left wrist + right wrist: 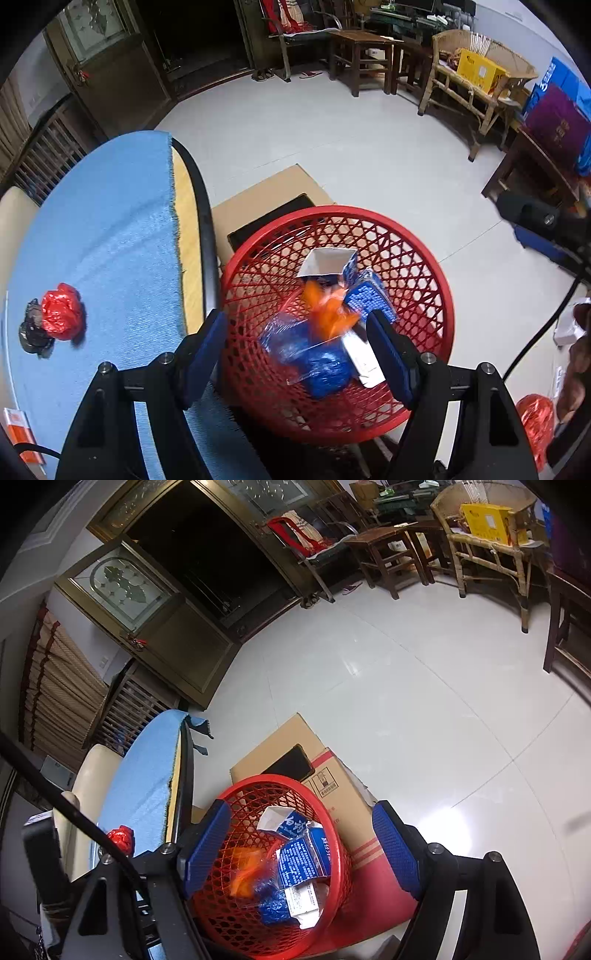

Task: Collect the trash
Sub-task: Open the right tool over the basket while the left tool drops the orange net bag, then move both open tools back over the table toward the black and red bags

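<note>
A red mesh basket (436,280) stands on the floor beside the table; it also shows in the right wrist view (229,797). It holds blue and white cartons (369,295), a blue plastic wrap (314,354) and a blurred orange wrapper (328,310). My left gripper (299,354) is open and empty above the basket. My right gripper (301,849) is open and empty above the basket too. A crumpled red wrapper (61,312) and a dark scrap (33,330) lie on the blue table cloth (103,236).
A cardboard box (266,199) lies on the floor behind the basket. An orange and white packet (18,432) sits at the table's near left edge. Wooden chairs and a bamboo bench (476,85) line the far wall. A red bag (535,421) lies at lower right.
</note>
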`<state>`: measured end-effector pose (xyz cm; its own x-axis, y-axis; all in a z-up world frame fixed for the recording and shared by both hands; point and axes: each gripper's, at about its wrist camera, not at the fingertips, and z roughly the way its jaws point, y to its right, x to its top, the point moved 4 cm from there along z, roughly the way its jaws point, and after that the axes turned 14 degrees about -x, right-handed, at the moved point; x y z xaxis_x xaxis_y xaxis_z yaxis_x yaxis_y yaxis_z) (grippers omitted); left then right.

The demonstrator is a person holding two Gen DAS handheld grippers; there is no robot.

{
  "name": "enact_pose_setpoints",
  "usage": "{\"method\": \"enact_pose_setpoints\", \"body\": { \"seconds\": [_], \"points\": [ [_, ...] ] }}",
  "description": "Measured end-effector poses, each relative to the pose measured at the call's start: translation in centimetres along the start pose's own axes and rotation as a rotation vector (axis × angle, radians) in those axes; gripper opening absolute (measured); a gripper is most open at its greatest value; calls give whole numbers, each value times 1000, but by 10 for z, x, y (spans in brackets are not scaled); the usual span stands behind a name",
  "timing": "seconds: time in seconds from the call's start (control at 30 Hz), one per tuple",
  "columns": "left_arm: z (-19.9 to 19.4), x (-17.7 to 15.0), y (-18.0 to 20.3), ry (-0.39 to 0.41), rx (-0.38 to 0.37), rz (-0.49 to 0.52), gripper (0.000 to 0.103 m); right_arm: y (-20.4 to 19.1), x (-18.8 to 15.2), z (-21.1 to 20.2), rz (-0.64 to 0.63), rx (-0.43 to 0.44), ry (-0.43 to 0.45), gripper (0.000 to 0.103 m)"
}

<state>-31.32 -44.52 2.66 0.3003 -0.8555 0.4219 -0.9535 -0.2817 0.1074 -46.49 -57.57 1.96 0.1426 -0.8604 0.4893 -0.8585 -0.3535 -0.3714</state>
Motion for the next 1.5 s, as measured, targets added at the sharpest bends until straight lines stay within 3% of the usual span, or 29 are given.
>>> {"method": "enact_pose_setpoints", "body": {
  "seconds": [0.23,0.43,1.0,1.23,1.5],
  "points": [
    [-31,-10,-27,64,3,-64,78,-7,0,-8,-11,1,10,82],
    [-60,-42,-75,112,30,-192,78,-38,-8,-3,-72,24,-7,82],
    [-118,-174,-239,170,209,-586,78,-202,-85,26,-424,108,-131,82],
    [-123,-207,-274,185,227,-683,78,-273,-115,35,-556,141,-164,82],
    [-127,-233,-297,201,228,-751,78,-359,-123,53,-652,197,-142,82]
  ]
}}
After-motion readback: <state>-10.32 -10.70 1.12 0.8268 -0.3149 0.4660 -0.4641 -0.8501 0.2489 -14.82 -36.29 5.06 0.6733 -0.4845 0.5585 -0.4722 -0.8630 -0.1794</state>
